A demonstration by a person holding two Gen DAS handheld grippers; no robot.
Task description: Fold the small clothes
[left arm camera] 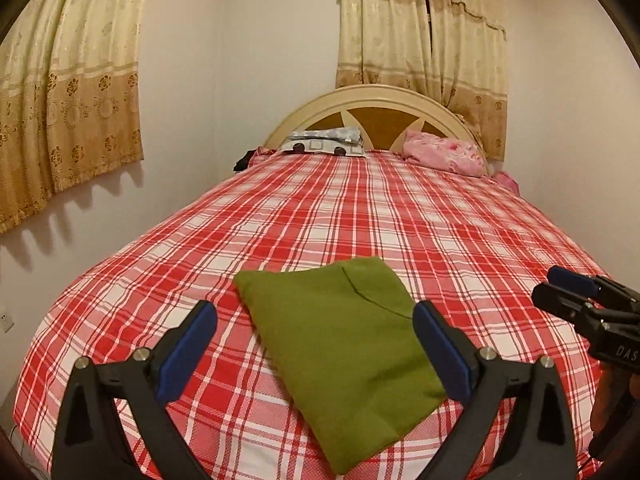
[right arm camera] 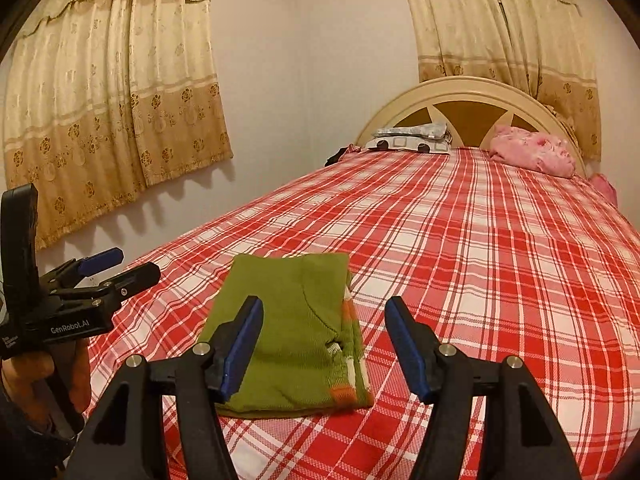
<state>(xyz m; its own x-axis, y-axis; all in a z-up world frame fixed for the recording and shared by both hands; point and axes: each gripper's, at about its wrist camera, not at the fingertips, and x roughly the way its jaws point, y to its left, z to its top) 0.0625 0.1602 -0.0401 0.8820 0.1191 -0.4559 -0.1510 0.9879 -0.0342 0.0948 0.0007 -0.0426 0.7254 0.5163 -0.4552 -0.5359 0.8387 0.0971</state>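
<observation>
A small green garment (left arm camera: 340, 352) lies folded into a flat rectangle on the red plaid bed (left arm camera: 360, 208). In the right wrist view the green garment (right arm camera: 288, 332) shows orange and white trim along its right edge. My left gripper (left arm camera: 316, 316) is open and empty, its fingers on either side of the garment and above it. My right gripper (right arm camera: 324, 312) is open and empty, just right of the garment's near end. The right gripper (left arm camera: 560, 284) also shows at the right edge of the left wrist view, and the left gripper (right arm camera: 128, 266) at the left of the right wrist view.
Pillows (left arm camera: 324, 142) and a pink bundle (left arm camera: 444, 152) lie at the headboard (left arm camera: 376, 100). A wall with curtains (left arm camera: 68, 100) runs along the bed's left side. Plaid sheet stretches between the garment and the pillows.
</observation>
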